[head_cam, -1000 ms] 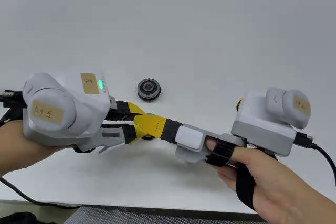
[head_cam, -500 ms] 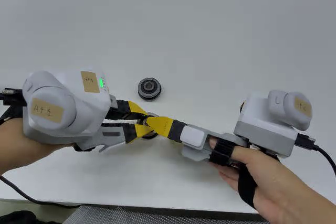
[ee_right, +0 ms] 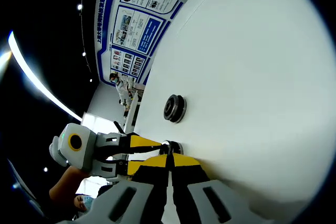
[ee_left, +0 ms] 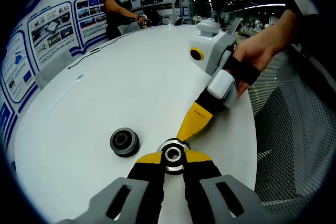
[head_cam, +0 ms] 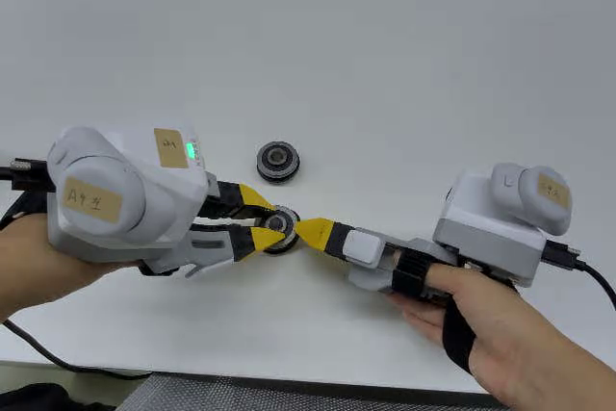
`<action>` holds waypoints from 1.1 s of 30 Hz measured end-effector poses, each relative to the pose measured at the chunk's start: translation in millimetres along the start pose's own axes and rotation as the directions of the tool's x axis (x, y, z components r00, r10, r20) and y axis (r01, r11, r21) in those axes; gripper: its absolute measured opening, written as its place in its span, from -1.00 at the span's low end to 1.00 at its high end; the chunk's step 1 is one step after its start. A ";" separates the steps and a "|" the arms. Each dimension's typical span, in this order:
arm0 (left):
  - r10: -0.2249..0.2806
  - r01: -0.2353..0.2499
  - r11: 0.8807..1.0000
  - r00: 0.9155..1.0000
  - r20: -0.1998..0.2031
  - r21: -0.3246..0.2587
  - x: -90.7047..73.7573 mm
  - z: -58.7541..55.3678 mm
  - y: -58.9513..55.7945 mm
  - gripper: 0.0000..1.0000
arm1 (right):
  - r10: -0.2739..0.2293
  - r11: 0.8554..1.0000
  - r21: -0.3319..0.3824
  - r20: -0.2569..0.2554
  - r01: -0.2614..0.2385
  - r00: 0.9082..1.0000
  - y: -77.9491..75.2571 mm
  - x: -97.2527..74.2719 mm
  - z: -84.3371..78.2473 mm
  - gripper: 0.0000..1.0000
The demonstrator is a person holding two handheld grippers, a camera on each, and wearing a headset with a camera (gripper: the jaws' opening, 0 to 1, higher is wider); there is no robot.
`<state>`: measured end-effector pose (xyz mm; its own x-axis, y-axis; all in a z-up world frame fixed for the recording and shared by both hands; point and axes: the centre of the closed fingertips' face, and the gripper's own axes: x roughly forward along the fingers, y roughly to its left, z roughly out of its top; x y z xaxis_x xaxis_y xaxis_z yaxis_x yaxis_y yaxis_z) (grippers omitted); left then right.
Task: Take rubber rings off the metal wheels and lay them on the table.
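— Yellow tips on the left: what does the left gripper (head_cam: 268,221) have?
— It is clamped on a metal wheel (head_cam: 281,225), one jaw on each side, low over the white table (head_cam: 404,93); whether the wheel touches the top I cannot tell. In the left gripper view the wheel sits right between the tips, its shiny hub facing the camera and a dark rubber ring (ee_left: 163,149) round its rim.
— And to the right of it?
— The right gripper (head_cam: 306,229) comes in from the right, its jaws pressed together to a point that meets the wheel's right edge. The right gripper view shows the two jaws closed with a hairline between them, the wheel just beyond the tips. Whether they pinch the ring I cannot tell.
— Any other wheel?
— A second wheel (head_cam: 276,161), dark-rimmed, lies on the table beyond the grippers, apart from both. In the left gripper view it is left of the held one and near it.
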<state>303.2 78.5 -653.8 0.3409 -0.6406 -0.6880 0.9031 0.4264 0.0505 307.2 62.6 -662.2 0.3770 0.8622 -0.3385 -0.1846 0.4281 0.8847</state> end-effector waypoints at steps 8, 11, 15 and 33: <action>0.001 -0.001 1.000 1.000 -0.002 -0.006 -0.2 0.5 -0.5 -0.74 | -0.014 1.000 -0.003 -0.009 0.014 1.000 0.1 0.2 -0.3 -0.96; 0.002 -0.002 1.000 1.000 -0.005 -0.009 -0.2 0.7 -0.6 -0.74 | -0.026 0.999 0.020 -0.010 0.026 1.000 1.1 0.1 0.3 -0.97; 0.002 -0.003 1.000 1.000 -0.005 -0.010 -0.4 0.7 -0.6 -0.74 | -0.044 0.999 -0.012 -0.015 0.043 0.999 3.6 -0.1 0.6 -0.98; 0.000 0.000 1.000 1.000 -0.007 -0.005 -0.6 0.0 -0.3 -0.74 | -0.077 0.991 -0.112 -0.037 0.072 0.996 7.9 3.2 -0.7 -0.99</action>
<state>302.7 78.8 -653.4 0.3391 -0.6359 -0.6933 0.9018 0.4296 0.0471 306.3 68.9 -656.5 0.3562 0.8361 -0.4173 -0.2573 0.5170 0.8164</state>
